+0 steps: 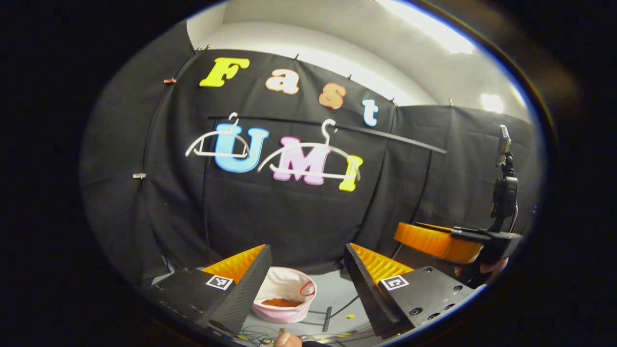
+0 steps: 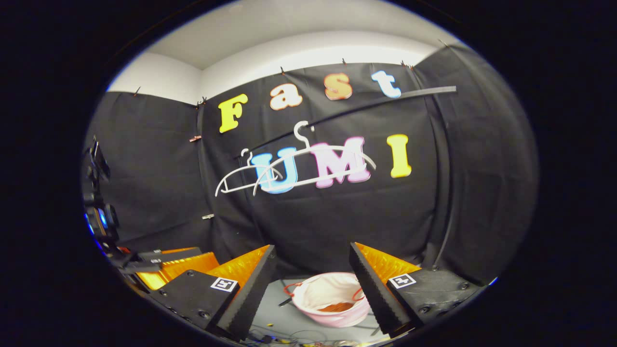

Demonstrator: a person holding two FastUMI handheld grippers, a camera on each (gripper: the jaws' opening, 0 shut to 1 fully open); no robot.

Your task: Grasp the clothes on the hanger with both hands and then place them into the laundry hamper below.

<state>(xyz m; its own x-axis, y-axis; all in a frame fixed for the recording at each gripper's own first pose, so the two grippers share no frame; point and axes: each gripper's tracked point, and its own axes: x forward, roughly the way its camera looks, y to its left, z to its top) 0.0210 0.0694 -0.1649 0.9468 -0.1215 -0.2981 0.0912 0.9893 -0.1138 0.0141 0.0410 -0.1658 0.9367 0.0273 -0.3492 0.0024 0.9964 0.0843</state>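
Observation:
Two white hangers [image 1: 308, 159] [image 2: 315, 166] hang bare on a black rail [image 1: 337, 129] against the wall. On the floor below stands a pink laundry hamper [image 1: 284, 294] [image 2: 332, 299] with orange-brown cloth in its bottom. In the left gripper view my left gripper [image 1: 306, 274] is open, its fingers framing the hamper from above and apart from it. The right gripper view has my right gripper [image 2: 311, 277] open too, with the hamper between and beyond its fingers. The other gripper [image 1: 448, 241] appears at the right of the left gripper view, and at the left [image 2: 164, 262] of the right gripper view.
A camera mount on a dark stand [image 1: 503, 188] rises at the right of the left gripper view. Cables and small bits [image 1: 332, 318] lie on the grey floor around the hamper. A fingertip [image 1: 287, 339] pokes in at the bottom edge.

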